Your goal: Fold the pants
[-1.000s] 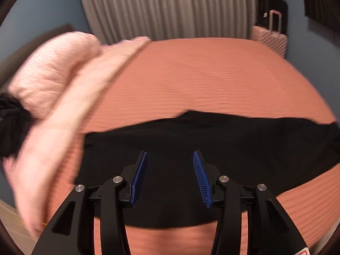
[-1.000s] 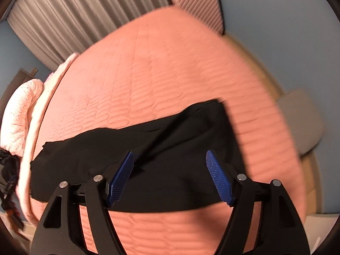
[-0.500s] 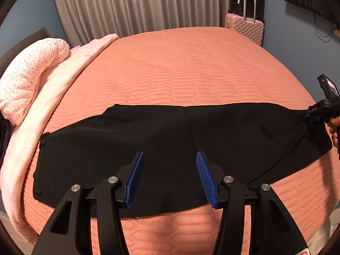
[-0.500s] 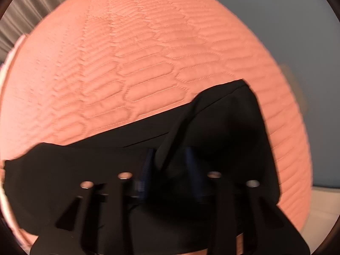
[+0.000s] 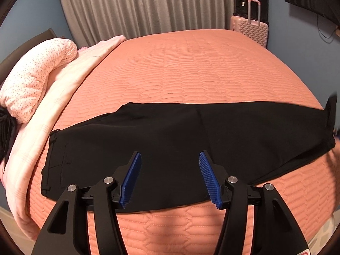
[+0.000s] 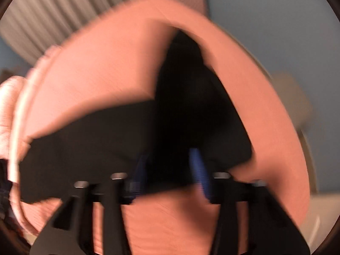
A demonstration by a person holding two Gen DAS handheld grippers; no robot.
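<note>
left wrist view
pants [image 5: 170,140]: black, laid flat as a long band across the near part of the bed [image 5: 201,68]; waistband at the left, hem end at the right edge seen raised off the cover.
left gripper [image 5: 170,177]: jaws wide apart, nothing held, hovering over the near edge of the pants around mid-length.
surroundings: pink blanket [image 5: 70,80] along the left side, suitcase [image 5: 251,29] at the far right; neither touches the pants.

right wrist view
picture: heavily motion-blurred, detail poor.
right gripper [image 6: 170,170]: blue pads narrow, black cloth bunched between them; judged as clamped on the hem end of the pants [image 6: 106,144], not fully certain given the blur.
cloth: a peak of fabric is drawn up toward the far side, the rest is lying on the bed.

step: judged as hem-to-waist fold, right to left.
advice: hem is best carried low and level; the left gripper is best used to pin the middle as the crease line; edges should be aligned before release.
risk: lower leg layer could be dragged and skewed.
</note>
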